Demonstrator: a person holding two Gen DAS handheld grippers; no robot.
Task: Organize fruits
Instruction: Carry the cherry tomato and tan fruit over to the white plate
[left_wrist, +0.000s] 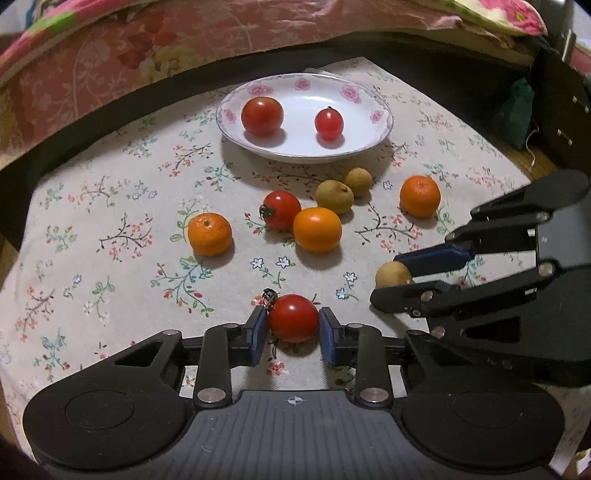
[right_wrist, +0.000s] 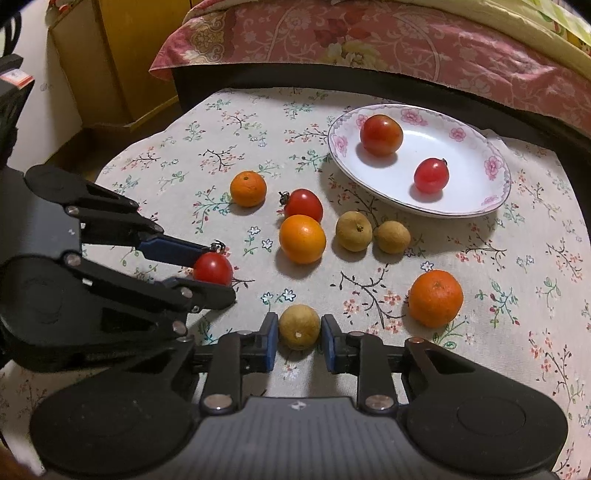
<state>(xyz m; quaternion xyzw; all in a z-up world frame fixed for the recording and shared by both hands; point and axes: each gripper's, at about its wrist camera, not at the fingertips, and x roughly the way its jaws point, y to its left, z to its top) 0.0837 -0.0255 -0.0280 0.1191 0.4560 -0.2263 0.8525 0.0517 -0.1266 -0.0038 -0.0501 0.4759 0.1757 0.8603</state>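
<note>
While left tongs (left_wrist: 293, 326) clamp a tomato (left_wrist: 293, 317), right tongs (right_wrist: 299, 334) half-hide their clamped longan (right_wrist: 299, 326).

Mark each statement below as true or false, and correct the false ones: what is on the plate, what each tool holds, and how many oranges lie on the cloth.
1. The plate holds two tomatoes. True.
2. The left tool is closed on an orange. False: its pads press on a tomato.
3. The right tool is closed on a small brown fruit. True.
4. Three oranges lie on the cloth. True.
5. The two loose brown fruits lie on the plate. False: they rest on the cloth, in front of the plate.
6. The plate is plain white. False: pink flowers run round its rim.
</note>
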